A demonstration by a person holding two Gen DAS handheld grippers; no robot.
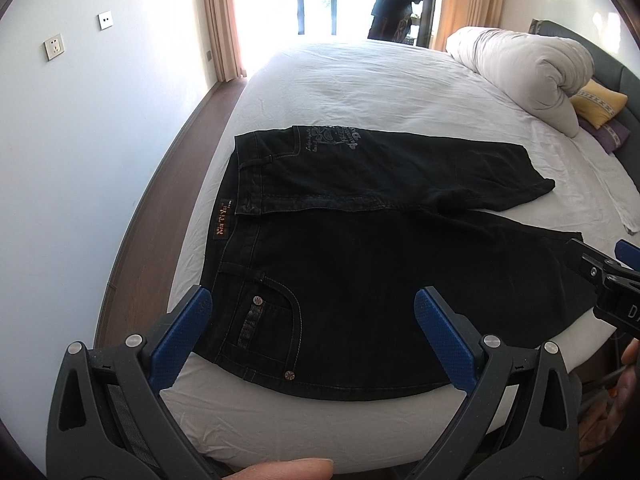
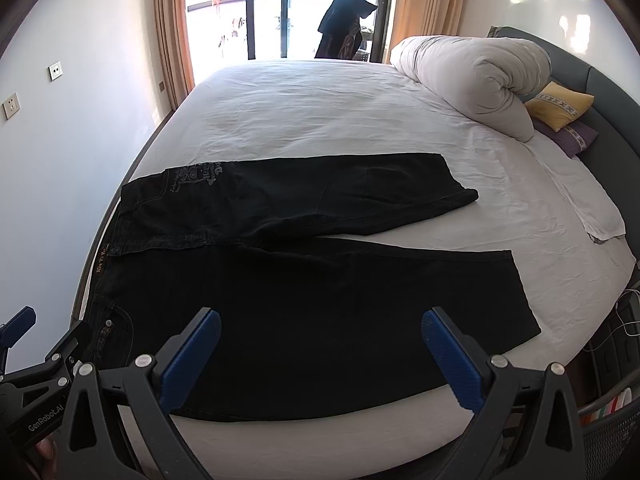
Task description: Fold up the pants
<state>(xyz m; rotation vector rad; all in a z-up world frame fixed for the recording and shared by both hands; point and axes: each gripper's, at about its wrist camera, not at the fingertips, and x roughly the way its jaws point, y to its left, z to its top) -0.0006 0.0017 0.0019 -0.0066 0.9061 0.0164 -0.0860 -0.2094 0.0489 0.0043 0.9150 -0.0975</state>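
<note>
Item: pants (image 2: 304,304), one pair, black denim. You see them laid across the near part of the bed (image 2: 320,120), waistband toward your left, both legs running to your right. The far leg (image 2: 320,192) lies flat with an embroidered motif near the hip; the near leg (image 2: 360,312) runs along the bed's front edge, with its hem (image 2: 524,292) at the right. The far half overlaps the near one at the waist, so the pair does not lie quite open.

Handling, as you may judge it: soft and limp, yet a fairly heavy cloth; it should drape rather than hold a shape, and it is neither fragile nor slippery. Thick seams give the firmest bite. Take the waistband (image 1: 224,220) with your left and the near hem with your right, pinching the edge and not the flat middle.

Grippers: two.
- left gripper (image 1: 314,340): fingers spread wide, holding nothing, poised over the pocket (image 1: 268,328) end of the near leg.
- right gripper (image 2: 320,354): fingers likewise spread wide and empty, over the middle of the near leg.

Counted elsewhere:
- rolled duvet (image 2: 472,80), one, at the head of the bed
- yellow pillow (image 2: 560,106), one
- purple pillow (image 2: 572,138), one
- wall sockets (image 2: 11,105), two in the right view
- dark garment (image 2: 344,24) hanging at the window, one
</note>
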